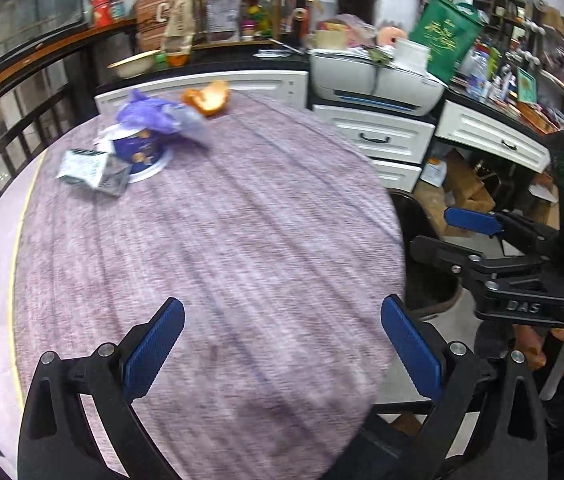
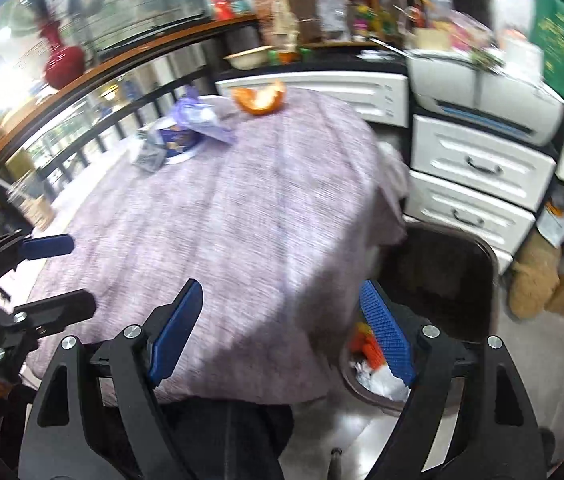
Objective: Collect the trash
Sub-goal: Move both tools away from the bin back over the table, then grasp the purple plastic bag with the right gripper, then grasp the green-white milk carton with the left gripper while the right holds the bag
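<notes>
Both tongs gape wide, empty: left gripper [image 1: 282, 344], right gripper [image 2: 282, 332]. Orange peel [image 1: 207, 98], purple wrapper [image 1: 149, 114] at table's [image 1: 241, 220] far edge.

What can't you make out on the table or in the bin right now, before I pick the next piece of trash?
- Purple wrapper and the cup under it: motion blur, print unreadable, both views.
- Foil packet: small and blurred; full or empty, cannot tell.
- Bin: right wrist view only; the right gripper's finger and the tablecloth hide most of its contents.
- Orange peel: far side hidden.
</notes>
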Motion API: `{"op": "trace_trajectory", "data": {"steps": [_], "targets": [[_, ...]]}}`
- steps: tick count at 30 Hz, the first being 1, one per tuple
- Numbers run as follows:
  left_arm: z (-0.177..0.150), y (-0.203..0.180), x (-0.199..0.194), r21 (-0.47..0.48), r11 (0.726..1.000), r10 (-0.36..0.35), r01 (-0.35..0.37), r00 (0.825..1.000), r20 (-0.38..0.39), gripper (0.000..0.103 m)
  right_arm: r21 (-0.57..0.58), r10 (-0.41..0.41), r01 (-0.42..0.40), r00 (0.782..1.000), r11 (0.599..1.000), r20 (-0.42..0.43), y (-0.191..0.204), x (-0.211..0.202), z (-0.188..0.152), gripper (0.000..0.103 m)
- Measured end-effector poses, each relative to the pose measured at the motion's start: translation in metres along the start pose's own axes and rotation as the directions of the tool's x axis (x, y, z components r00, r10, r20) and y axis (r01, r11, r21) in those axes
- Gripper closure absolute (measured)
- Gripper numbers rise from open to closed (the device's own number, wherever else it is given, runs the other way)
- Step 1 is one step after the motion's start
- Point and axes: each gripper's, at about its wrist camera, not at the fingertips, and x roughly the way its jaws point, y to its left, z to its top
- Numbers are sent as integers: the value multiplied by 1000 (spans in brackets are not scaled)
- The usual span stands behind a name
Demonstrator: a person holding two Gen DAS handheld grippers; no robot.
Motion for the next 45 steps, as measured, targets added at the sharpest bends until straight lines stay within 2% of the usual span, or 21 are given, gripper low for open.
{"op": "trace_trajectory", "data": {"steps": [9,18,25,32,38,40,43,45], "targets": [[-3,57,-5,-72,994,77,-77,997,-7,6,-102,40,-42,999,994,-19,47,25,32,22],[3,128,-1,-180,974,136,-139,990,-32,6,-212,62,-71,997,975,-49,84,64,76,19],[17,175,10,-242,956,154,-165,986,-64,6,-362,10,-27,999,932,-48,113,118,119,19],[29,198,27,-281,948,132,-149,988,-78,6,-472,-101,84,995,878,-12,124,174,163,20],[39,206,45,-284,949,112,-135,989,-96,6,-561,-181,166,983,811,29,127,206,172,37],[43,211,48,-298,946,105,-131,989,-99,6,-574,-179,167,983,802,36,128,211,172,57],[53,219,51,-328,937,91,-118,991,-94,6,-575,-186,187,981,797,61,128,210,171,73],[61,224,52,-345,932,87,-109,993,-80,6,-563,-164,178,984,807,75,126,203,172,79]]}}
